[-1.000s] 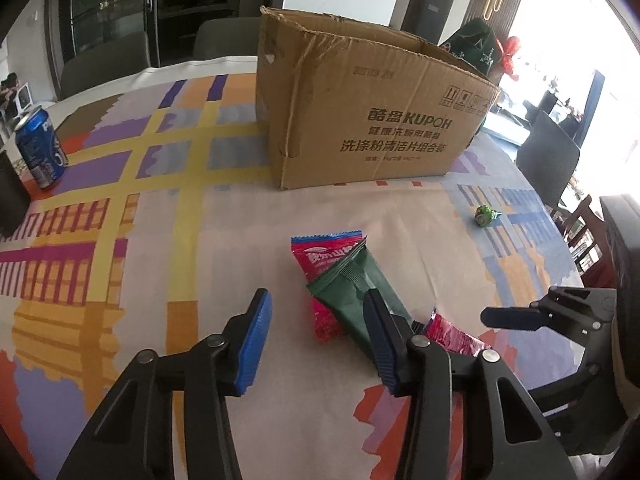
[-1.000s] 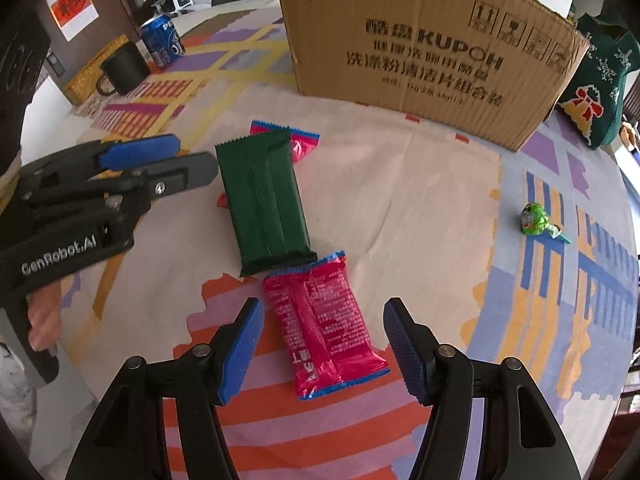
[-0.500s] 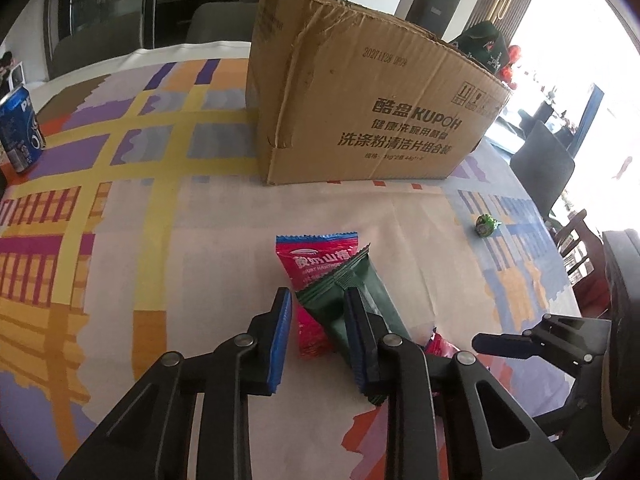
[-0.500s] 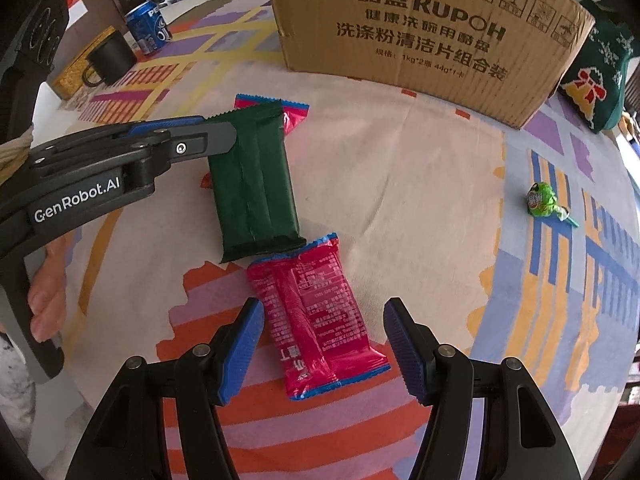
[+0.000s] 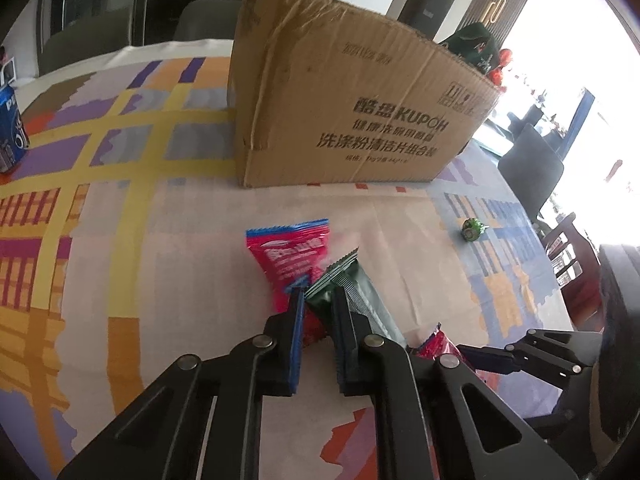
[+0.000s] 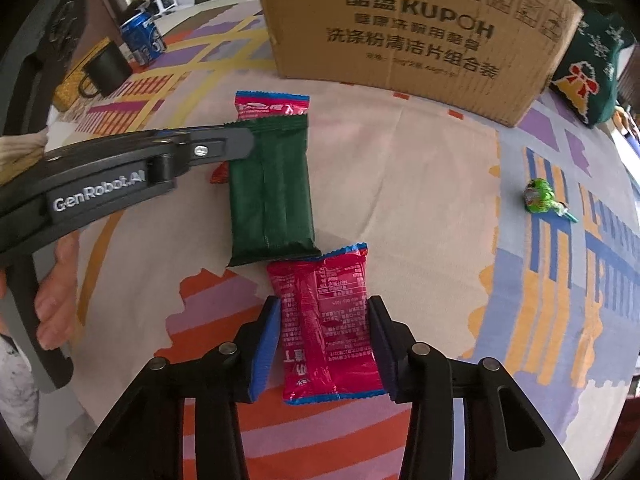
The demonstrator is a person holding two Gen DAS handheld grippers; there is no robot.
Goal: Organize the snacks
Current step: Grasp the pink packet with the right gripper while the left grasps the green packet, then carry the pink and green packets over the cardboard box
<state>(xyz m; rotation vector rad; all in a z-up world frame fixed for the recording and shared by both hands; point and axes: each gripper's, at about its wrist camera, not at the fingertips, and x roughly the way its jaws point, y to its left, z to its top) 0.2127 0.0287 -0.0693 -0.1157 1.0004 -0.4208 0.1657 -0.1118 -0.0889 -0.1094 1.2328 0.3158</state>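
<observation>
Left wrist view is showing the left gripper (image 5: 318,304) pinching the top corner of the green packet (image 6: 270,188). Across from it, the right gripper (image 6: 324,344) is straddling the near red packet (image 6: 326,324), its jaws apart, on the tablecloth (image 6: 420,184) before the cardboard box (image 6: 416,28).

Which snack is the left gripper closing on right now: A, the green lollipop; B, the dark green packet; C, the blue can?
B: the left gripper has its fingers pinched on the upper corner of the dark green packet, over a red packet.
</observation>
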